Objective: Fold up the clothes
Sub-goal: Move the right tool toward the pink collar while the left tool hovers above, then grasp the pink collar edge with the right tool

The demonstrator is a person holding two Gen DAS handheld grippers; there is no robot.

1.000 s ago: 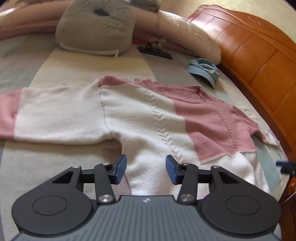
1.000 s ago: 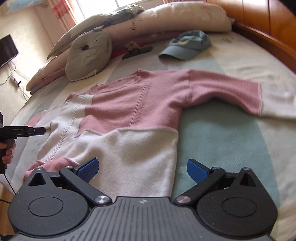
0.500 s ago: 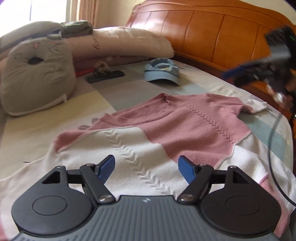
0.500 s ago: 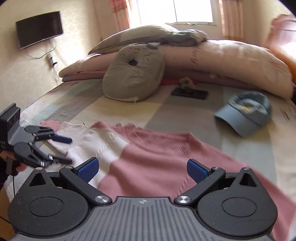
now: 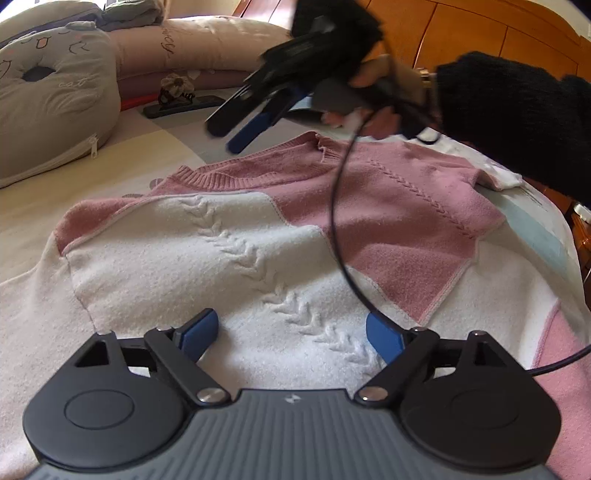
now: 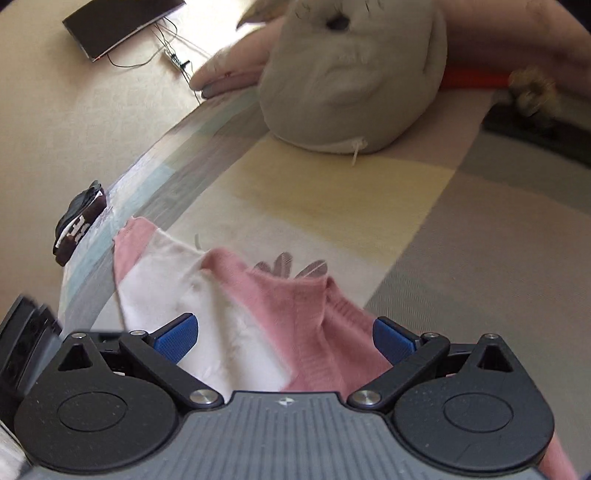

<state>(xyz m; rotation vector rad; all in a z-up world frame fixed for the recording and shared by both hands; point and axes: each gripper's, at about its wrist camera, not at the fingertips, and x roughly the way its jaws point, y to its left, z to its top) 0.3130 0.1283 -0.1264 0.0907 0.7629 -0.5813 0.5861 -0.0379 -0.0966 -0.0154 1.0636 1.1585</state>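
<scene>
The pink and white knitted sweater (image 5: 295, 236) lies spread flat on the striped pastel bedspread (image 6: 369, 192), its ribbed neckline toward the pillows and one sleeve end (image 6: 133, 240) close to the bed's side edge. The left gripper (image 5: 291, 332) hovers low over the white chest panel; its jaws have just been opening and stand wide apart, with only flat cloth beneath them. The right gripper (image 6: 286, 334) is above the pink shoulder near the collar, its blue pads spread and pressing on nothing. In the left view the person's hand (image 5: 373, 96) in a black fuzzy sleeve (image 5: 517, 114) carries it over the neckline, a black cable (image 5: 340, 221) trailing across the sweater. The grey cat-face cushion (image 6: 354, 85) sits well beyond, leaving bare bedspread between. The orange wooden headboard (image 5: 480, 33) bounds the far side.
</scene>
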